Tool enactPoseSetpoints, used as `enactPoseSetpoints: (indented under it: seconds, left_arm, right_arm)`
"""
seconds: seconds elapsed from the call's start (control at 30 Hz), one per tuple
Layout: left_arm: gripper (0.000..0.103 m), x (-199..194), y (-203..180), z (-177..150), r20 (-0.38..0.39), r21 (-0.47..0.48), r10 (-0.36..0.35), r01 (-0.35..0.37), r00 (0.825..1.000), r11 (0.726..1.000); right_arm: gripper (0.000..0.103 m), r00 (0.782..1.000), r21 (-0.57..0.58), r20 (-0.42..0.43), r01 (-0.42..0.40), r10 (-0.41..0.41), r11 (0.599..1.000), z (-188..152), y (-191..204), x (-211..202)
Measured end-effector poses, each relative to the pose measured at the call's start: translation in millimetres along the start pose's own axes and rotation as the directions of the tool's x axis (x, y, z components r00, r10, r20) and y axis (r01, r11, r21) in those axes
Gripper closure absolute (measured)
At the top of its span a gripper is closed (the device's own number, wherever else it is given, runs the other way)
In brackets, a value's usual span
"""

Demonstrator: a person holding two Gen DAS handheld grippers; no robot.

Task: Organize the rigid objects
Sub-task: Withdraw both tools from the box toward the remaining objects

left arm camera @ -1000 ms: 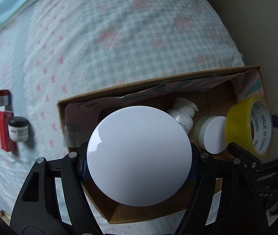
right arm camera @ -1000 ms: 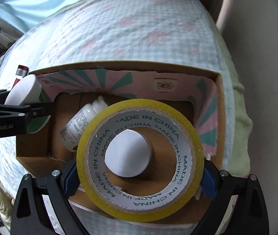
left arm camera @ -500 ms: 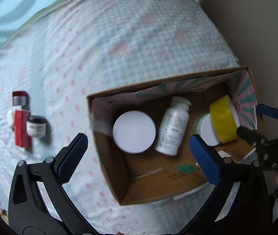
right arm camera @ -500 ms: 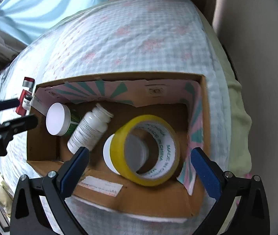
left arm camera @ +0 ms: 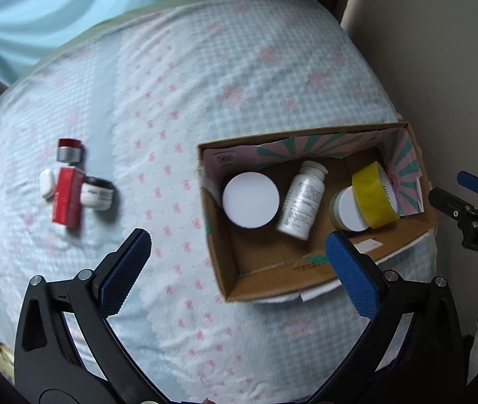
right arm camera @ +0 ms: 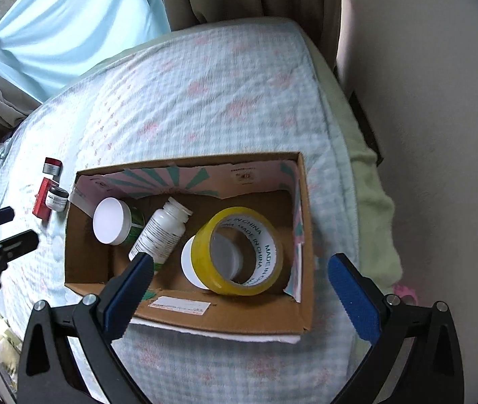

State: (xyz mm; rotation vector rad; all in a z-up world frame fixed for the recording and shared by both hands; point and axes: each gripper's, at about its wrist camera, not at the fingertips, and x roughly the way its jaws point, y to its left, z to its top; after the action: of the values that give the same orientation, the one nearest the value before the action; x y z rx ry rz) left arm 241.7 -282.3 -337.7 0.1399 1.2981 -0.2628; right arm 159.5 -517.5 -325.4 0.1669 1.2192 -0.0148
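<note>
An open cardboard box (left arm camera: pixel 266 279) (right arm camera: pixel 225 320) lies on the bed. In it are a white-lidded jar (left arm camera: pixel 250 200) (right arm camera: pixel 112 221), a white pill bottle (left arm camera: pixel 303 200) (right arm camera: pixel 161 232) on its side, a second white-lidded jar (left arm camera: pixel 348 210) (right arm camera: pixel 190 266) and a yellow tape roll (left arm camera: pixel 373 198) (right arm camera: pixel 239 250) leaning on that jar. My left gripper (left arm camera: pixel 239 266) is open and empty above the box's near left corner. My right gripper (right arm camera: pixel 242 289) is open and empty above the box's near edge. On the bed to the left lie a red box (left arm camera: pixel 67 200) (right arm camera: pixel 42 202), a small dark-lidded jar (left arm camera: pixel 97 195) (right arm camera: pixel 57 198) and a red-capped grey jar (left arm camera: pixel 69 150) (right arm camera: pixel 52 165).
A small white item (left arm camera: pixel 47 184) lies beside the red box. The bed has a checked cover with pink bows (left arm camera: pixel 205 101). A beige wall (right arm camera: pixel 441 134) is to the right, curtains (right arm camera: pixel 70 27) at the back. A green blanket edge (right arm camera: pixel 373 219) hangs at the bed's right side.
Both grippers opened: the left let the white-lidded jar go into the box, the right let the tape roll go. Both then rose and drew back from the box.
</note>
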Motion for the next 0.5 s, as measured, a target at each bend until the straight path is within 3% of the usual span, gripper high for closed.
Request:
enactPoseSetpoints:
  seconds: [0.17,0.5]
  left_arm:
    - [0.000,-34.0,24.3,-21.7,0.041,-0.048,0.019,-0.018,0.999,0.999]
    - [0.000,-110.1,112.8,-95.1,0.140,-0.169,0.085,-0.061,0.986,0.984]
  right_arm:
    - [0.000,1.000,-0.002,0.024,-0.003,0.003,1.000,-1.2,11.5,-19.9]
    - [0.000,0.994,-0.034,0.099,-0.048,0.051,0.998,-6.2,66.7,-67.9]
